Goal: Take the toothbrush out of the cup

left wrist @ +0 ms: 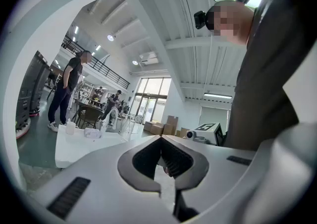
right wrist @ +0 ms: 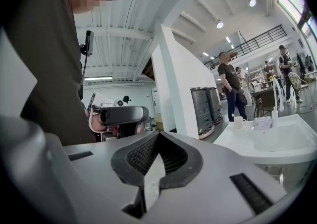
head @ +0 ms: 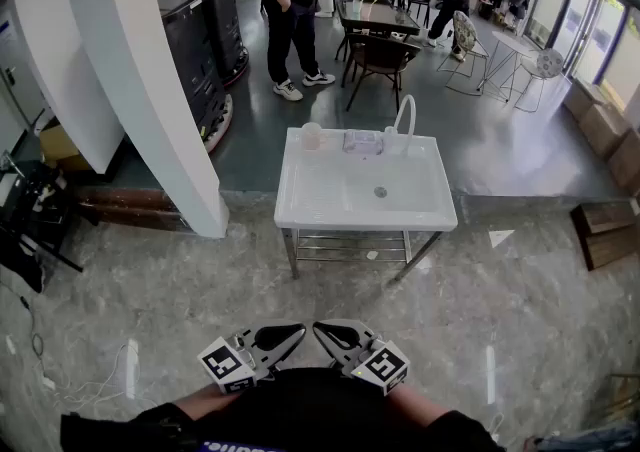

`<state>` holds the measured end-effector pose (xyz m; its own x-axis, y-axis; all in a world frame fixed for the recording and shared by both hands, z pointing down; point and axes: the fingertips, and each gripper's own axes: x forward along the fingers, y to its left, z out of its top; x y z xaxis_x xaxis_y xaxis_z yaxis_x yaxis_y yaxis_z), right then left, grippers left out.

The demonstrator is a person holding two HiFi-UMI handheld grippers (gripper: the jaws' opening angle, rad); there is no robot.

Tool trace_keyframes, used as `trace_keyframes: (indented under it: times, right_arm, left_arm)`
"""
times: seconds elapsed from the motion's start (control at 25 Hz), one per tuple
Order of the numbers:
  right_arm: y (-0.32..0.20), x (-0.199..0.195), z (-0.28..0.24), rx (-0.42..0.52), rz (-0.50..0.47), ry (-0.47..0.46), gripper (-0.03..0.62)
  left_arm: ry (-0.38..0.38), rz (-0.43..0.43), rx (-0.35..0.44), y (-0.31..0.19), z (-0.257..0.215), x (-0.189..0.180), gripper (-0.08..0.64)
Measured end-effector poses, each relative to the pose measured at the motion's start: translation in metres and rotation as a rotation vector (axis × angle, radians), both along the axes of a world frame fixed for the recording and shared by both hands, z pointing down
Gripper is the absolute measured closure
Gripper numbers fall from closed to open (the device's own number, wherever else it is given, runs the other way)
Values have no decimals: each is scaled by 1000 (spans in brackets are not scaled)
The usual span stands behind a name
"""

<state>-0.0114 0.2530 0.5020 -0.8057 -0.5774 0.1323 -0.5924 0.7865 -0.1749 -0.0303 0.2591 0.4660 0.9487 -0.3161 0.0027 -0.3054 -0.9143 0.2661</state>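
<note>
left gripper [left wrist: 161, 137], right gripper [right wrist: 159, 134]: ribbed jaws together

We've got a white counter [head: 300, 208] with a sink basin sunk into its top, standing on metal legs on the light mottled floor [head: 150, 290]. Along the back edge there's a pale cup [head: 311, 136] at the left and a clear tub [head: 362, 142] in the middle. A small bottle [head: 390, 140] stands just beside the curved white faucet [head: 405, 115]. The drain [head: 380, 192] sits mid-basin, and a wire rack [head: 350, 248] runs between the legs.
</note>
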Motion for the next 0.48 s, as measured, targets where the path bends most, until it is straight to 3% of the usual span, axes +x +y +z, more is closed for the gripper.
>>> trace_keyframes:
  times: [0.48]
  right_arm:
    - [0, -8, 2, -6, -7, -3, 581]
  left_arm:
    - [-3, -9, 8, -1, 1, -7, 551]
